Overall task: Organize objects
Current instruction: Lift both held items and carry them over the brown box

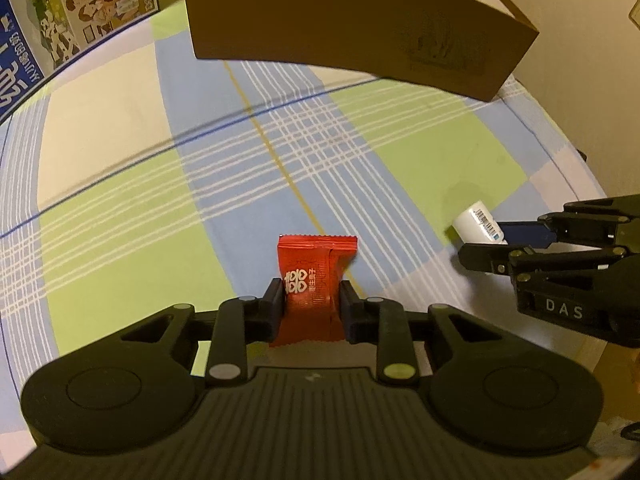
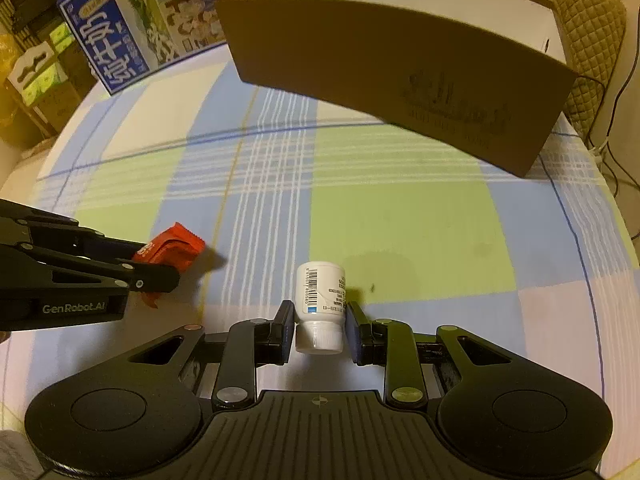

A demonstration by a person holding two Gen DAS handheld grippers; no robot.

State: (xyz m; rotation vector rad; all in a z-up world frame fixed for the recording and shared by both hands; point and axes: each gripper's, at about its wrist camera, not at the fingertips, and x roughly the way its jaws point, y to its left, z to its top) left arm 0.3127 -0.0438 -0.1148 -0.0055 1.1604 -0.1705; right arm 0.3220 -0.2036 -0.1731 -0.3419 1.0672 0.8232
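A red candy packet (image 1: 310, 292) with white print sits upright between the pads of my left gripper (image 1: 311, 286), which is shut on it. The same packet (image 2: 174, 246) and left gripper (image 2: 156, 266) show at the left of the right wrist view. My right gripper (image 2: 319, 309) is shut on a small white bottle (image 2: 320, 300) with a barcode label, cap toward the camera. In the left wrist view the bottle (image 1: 478, 224) and right gripper (image 1: 496, 242) appear at the right. Shadows on the cloth suggest both items are held just above it.
A plaid blue, green and cream tablecloth (image 1: 420, 148) covers the table. An open brown cardboard box (image 1: 340, 20) (image 2: 400, 80) stands at the far side. A blue printed carton (image 1: 60, 28) (image 2: 120, 32) stands at the far left. A quilted chair back (image 2: 588, 20) and cables lie beyond the right edge.
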